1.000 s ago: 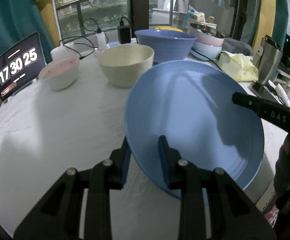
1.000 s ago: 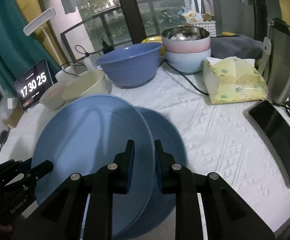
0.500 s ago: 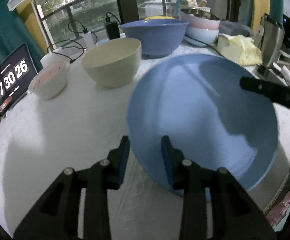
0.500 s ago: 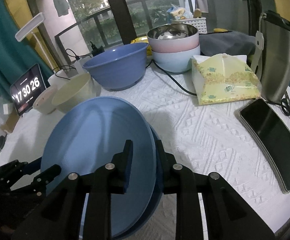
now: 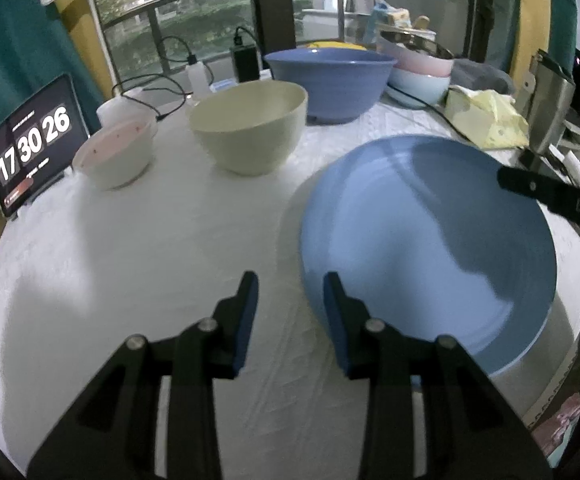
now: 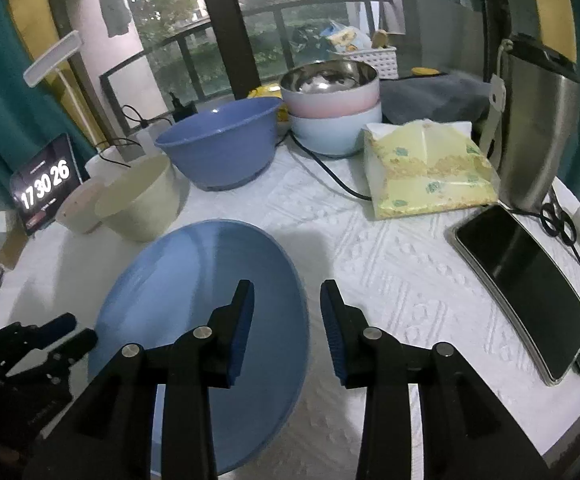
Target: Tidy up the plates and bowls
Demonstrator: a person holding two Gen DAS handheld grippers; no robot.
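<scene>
Both my grippers, left (image 5: 290, 292) and right (image 6: 286, 300), have just released the blue plate (image 5: 426, 240); a second ago each was clenched on its rim. It now lies near the front edge of the white cloth (image 6: 390, 272), so stacking seems done. Bowls (image 5: 250, 128) wait behind, near the window (image 6: 290, 20).

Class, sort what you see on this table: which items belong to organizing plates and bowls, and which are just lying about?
Belongs to the job:
blue plate
cream bowl
large blue bowl
pink-rimmed bowl
stacked bowls

Lying about:
clock tablet
tissue pack
phone
steel canister
</scene>
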